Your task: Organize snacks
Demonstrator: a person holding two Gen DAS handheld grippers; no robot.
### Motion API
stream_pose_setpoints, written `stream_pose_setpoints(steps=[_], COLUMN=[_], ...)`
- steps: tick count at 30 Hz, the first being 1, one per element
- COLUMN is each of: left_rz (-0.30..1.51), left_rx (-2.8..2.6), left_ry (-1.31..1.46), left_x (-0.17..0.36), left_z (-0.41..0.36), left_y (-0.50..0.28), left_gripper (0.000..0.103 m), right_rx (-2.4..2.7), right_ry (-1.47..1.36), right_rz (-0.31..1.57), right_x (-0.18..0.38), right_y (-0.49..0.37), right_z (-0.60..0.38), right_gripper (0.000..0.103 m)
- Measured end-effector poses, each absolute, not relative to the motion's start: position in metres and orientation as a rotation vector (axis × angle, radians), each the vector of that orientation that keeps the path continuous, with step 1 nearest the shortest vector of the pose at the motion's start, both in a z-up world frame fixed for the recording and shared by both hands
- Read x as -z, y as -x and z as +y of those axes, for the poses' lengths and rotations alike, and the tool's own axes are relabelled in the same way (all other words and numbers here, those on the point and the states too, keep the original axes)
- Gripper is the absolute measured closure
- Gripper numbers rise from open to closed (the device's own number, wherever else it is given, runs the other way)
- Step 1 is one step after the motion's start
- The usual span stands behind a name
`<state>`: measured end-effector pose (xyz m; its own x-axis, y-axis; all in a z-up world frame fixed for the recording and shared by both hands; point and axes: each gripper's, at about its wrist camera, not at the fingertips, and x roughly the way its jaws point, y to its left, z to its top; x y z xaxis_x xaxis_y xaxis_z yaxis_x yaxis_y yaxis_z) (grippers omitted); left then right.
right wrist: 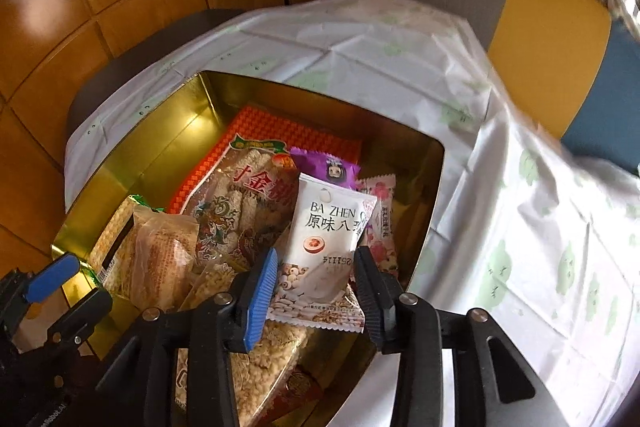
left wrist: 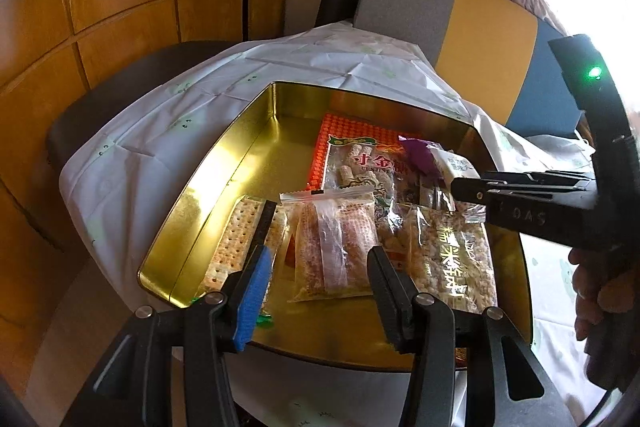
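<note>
A gold tin [left wrist: 224, 163] [right wrist: 132, 163] holds several snack packets. My left gripper [left wrist: 320, 259] is open and empty over a clear packet of golden crispy bars [left wrist: 332, 247]. A cracker pack [left wrist: 236, 231] lies to its left and a puffed rice pack [left wrist: 452, 259] to its right. My right gripper [right wrist: 316, 263] has its jaws open either side of a white Ba Zhen packet [right wrist: 324, 251] that lies on the pile; it looks released. The right gripper also shows in the left wrist view [left wrist: 464, 187].
A red-patterned bag with Chinese writing [right wrist: 244, 195], a purple packet [right wrist: 324, 167] and a pink packet [right wrist: 380, 211] lie in the tin. A white tablecloth [right wrist: 500, 227] covers the table. A grey, yellow and blue chair [left wrist: 480, 27] and wooden panels [left wrist: 120, 7] stand behind.
</note>
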<state>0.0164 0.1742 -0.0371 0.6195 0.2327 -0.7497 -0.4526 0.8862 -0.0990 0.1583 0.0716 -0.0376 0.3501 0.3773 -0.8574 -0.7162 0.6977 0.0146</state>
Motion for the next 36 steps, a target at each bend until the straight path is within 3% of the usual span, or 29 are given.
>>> stream_pose_setpoints(steps=[14, 36], left_rz=[0.797, 0.741], left_rx=[-0.393, -0.395], left_ry=[0.264, 0.188], left_x=[0.031, 0.019], left_z=[0.165, 0.136], left_y=[-0.014, 0.008], left_gripper=[0.049, 0.041], right_rx=[-0.706, -0.483], right_ry=[0.402, 0.196], right_rz=[0.951, 0.81], right_x=[0.038, 0.015], right_y=[-0.149, -0.071], right_z=[0.068, -0.018], right_gripper=[0.067, 0.062])
